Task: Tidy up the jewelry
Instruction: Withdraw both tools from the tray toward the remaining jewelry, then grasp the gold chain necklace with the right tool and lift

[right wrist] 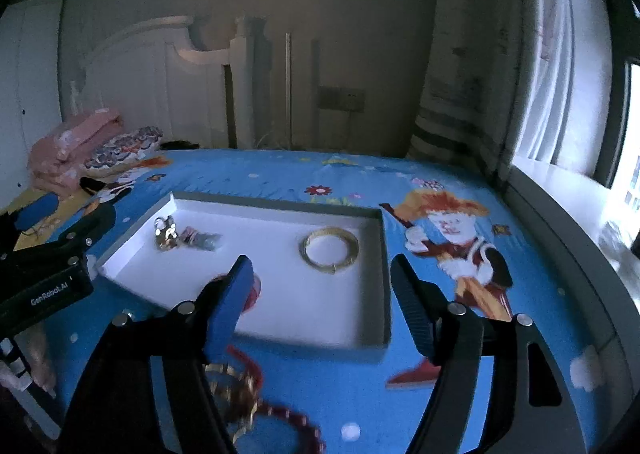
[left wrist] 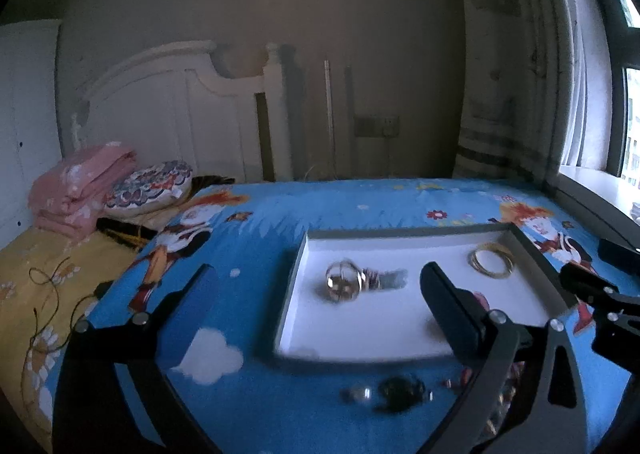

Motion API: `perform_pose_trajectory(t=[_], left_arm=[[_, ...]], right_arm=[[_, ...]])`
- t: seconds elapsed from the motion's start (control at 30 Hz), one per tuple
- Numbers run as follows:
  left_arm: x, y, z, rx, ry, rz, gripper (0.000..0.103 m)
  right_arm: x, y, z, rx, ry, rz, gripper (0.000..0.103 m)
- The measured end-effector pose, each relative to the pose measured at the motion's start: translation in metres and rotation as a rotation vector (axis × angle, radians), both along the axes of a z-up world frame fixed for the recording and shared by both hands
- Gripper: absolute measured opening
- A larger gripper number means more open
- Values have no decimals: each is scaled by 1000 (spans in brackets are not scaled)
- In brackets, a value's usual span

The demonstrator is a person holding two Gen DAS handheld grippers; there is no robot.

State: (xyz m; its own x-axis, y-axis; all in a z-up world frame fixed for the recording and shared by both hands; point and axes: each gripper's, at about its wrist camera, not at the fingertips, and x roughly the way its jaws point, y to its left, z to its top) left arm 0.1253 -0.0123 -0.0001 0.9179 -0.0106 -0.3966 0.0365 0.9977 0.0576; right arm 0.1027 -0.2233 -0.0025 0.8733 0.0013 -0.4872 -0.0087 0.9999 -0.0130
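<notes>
A white tray (left wrist: 400,328) with a grey rim lies on the blue cartoon bedsheet; it also shows in the right wrist view (right wrist: 280,302). In it lie a metal watch (left wrist: 346,280) (right wrist: 168,234) and gold bangles (left wrist: 491,259) (right wrist: 330,248). A small pink piece (right wrist: 254,292) lies in the tray behind my right finger. My left gripper (left wrist: 316,294) is open and empty over the tray's left rim. My right gripper (right wrist: 322,282) is open and empty over the tray's near right part. A dark beaded bracelet (left wrist: 402,392) and a gold chain with red beads (right wrist: 248,398) lie on the sheet before the tray.
Folded pink blanket (left wrist: 76,184) and patterned cushion (left wrist: 150,184) sit at the far left by the white headboard (left wrist: 180,102). A curtain (left wrist: 508,94) and window sill (right wrist: 560,190) run along the right. A thin cord (left wrist: 48,294) lies on the yellow sheet.
</notes>
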Motion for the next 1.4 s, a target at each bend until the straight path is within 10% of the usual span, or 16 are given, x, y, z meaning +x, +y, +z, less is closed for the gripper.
perform_pose_trajectory(t=[0.57,0.97,1.4], left_arm=[[-83,17,-29,35,-28,-1,98],[-96,18,-43,48,-87,18,98],[-86,29,-54,12,-74,47,98]], right_arm=[[-92,18,-39,-16,30,80,70],[-80,33,-55,48,59,67,70],[-61,36,-65,82,97,40,38]])
